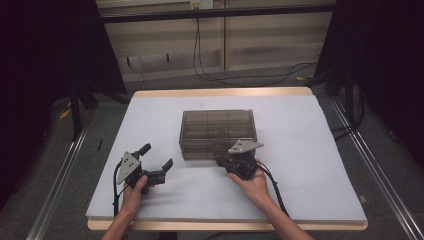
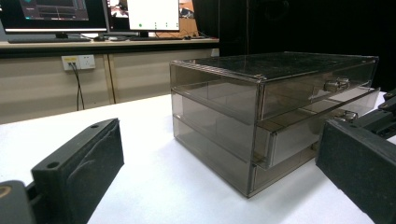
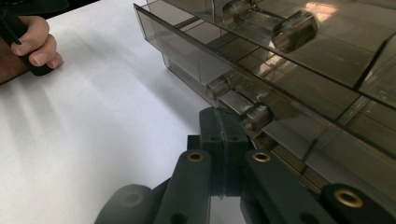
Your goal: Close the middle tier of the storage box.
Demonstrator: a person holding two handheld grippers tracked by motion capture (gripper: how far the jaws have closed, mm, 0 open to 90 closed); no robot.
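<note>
White cloth covers the table (image 1: 310, 150), which stands on grey carpet with dark curtains to either side. Near the middle of that table, a little toward the far edge, sits the smoky clear drawer box (image 1: 218, 131), three drawers high, its front turned to my near edge. Its middle drawer (image 2: 299, 135) stands pulled out slightly past the others. My right gripper (image 3: 224, 128) is at the box's front, its jaws pressed flat together with nothing between them, their tips just below that drawer's small clear handle (image 3: 238, 100). My left gripper (image 1: 159, 161) rests on the cloth near the near left corner, well apart from the box, jaws spread wide and empty.
</note>
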